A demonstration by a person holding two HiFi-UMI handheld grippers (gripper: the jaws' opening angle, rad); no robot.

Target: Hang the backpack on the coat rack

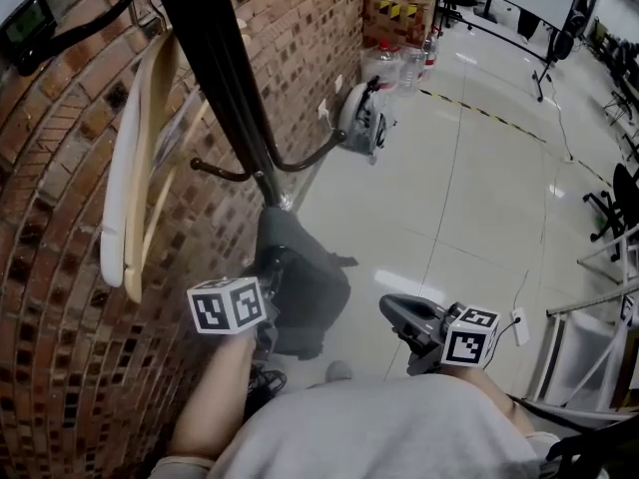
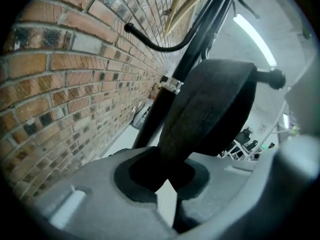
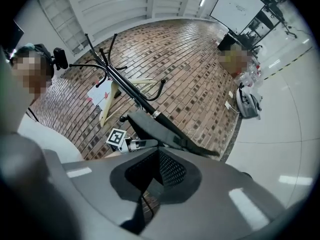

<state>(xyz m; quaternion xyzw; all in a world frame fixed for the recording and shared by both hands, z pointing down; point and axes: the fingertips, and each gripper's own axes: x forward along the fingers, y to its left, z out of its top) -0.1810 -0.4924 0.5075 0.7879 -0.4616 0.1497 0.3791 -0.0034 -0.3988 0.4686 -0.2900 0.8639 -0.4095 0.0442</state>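
The dark grey backpack (image 1: 305, 282) hangs low beside the black coat rack pole (image 1: 225, 58), just below its bottom hook (image 1: 300, 163). My left gripper (image 1: 272, 302) is shut on the backpack's thick dark strap (image 2: 210, 104), which rises from between the jaws in front of the pole (image 2: 192, 59). A curved hook (image 2: 155, 44) sticks out above it. To the right and apart from the bag, my right gripper (image 1: 391, 307) has its jaws together with nothing clearly between them. The right gripper view shows that gripper (image 3: 159, 156) facing the backpack (image 3: 160, 129), the left gripper (image 3: 137, 144) and the rack (image 3: 125, 81).
Pale wooden hangers (image 1: 140, 168) hang on the rack against the brick wall (image 1: 60, 267). Along the wall farther on lie a grey bag (image 1: 361, 118), water bottles (image 1: 399, 63) and a cardboard box (image 1: 399, 13). At the right stand office chairs (image 1: 614, 203) and a metal frame (image 1: 599, 307).
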